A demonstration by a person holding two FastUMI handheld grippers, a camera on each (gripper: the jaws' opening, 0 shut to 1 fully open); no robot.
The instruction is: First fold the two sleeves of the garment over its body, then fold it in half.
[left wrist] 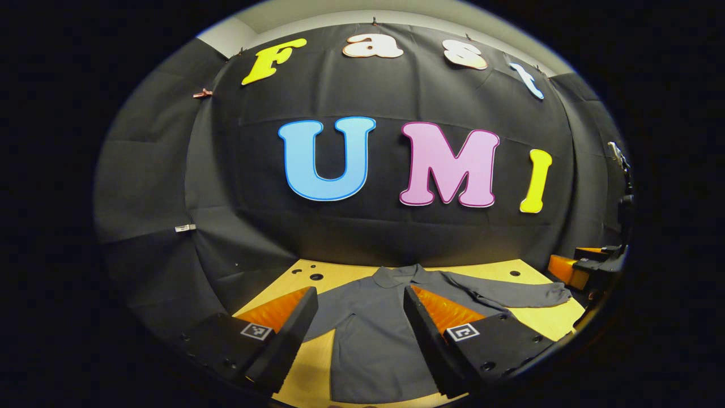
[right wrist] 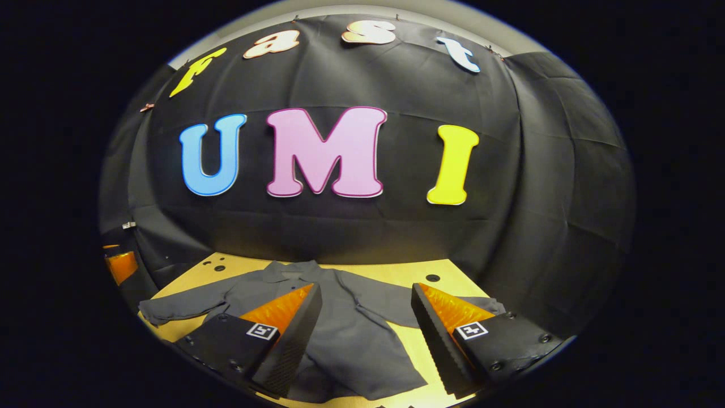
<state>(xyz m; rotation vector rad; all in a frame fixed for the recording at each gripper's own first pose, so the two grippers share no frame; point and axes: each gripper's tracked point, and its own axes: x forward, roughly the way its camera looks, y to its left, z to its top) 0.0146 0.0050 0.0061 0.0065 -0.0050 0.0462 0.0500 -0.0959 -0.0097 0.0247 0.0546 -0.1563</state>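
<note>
Count: one garment, two sleeves, two grippers

I count one grey garment with two sleeves on one wooden table; two grippers, left gripper and right gripper, four fingers total.

1. My left hand-held gripper hangs level, its two fingers spread wide apart and gripping nothing.
2. My right hand-held gripper is posed the same way, fingers wide apart, nothing pinched between them.
3. From my left one, the other sits far off to the right.
</note>
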